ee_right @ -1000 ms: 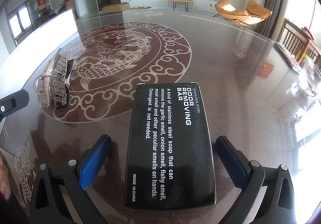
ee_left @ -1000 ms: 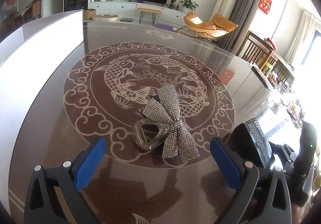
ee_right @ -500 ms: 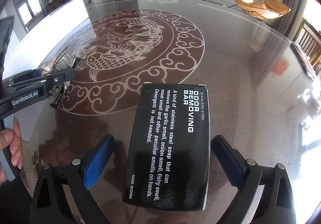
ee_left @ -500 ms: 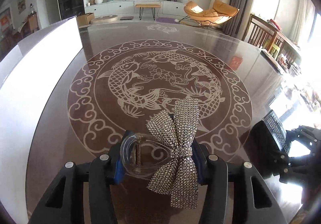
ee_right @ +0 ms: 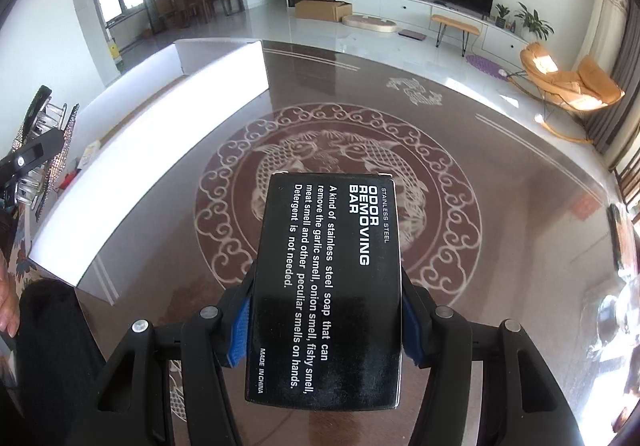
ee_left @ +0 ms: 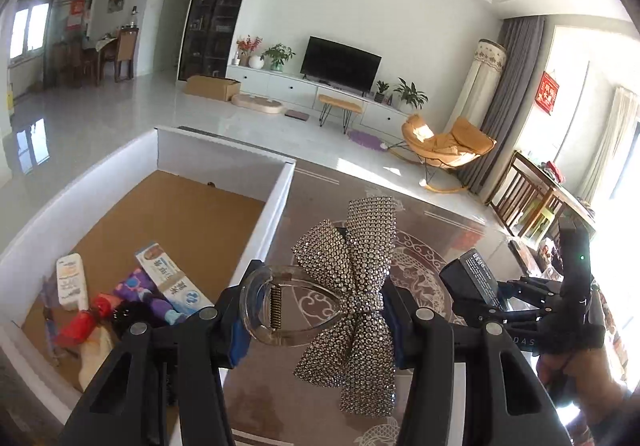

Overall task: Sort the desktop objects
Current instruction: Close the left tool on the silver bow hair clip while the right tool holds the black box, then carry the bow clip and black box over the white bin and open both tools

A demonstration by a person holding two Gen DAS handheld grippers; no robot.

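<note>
Left wrist view: my left gripper (ee_left: 316, 320) pinches the rhinestone bow hair clip (ee_left: 346, 286) by its clear claw, blue pads pressing both sides. A second ago the clip lay on the table between wide-spread fingers; now it hangs clear of the dark table (ee_left: 424, 230). The white box (ee_left: 276, 214) has come into sight at nine o'clock, its cardboard floor holding a toothpaste carton (ee_left: 172, 282) and other small items. At three o'clock my right gripper (ee_left: 500, 298) carries the black box (ee_left: 474, 278).

Right wrist view: my right gripper (ee_right: 326, 330) is closing on the black box (ee_right: 328, 286), pads touching both long sides. Earlier that box sat flat on the table between open fingers; now it is lifted above the fish medallion. The white box (ee_right: 168, 118) stretches from nine toward eleven o'clock, and the clip (ee_right: 44, 150) shows at nine o'clock.
</note>
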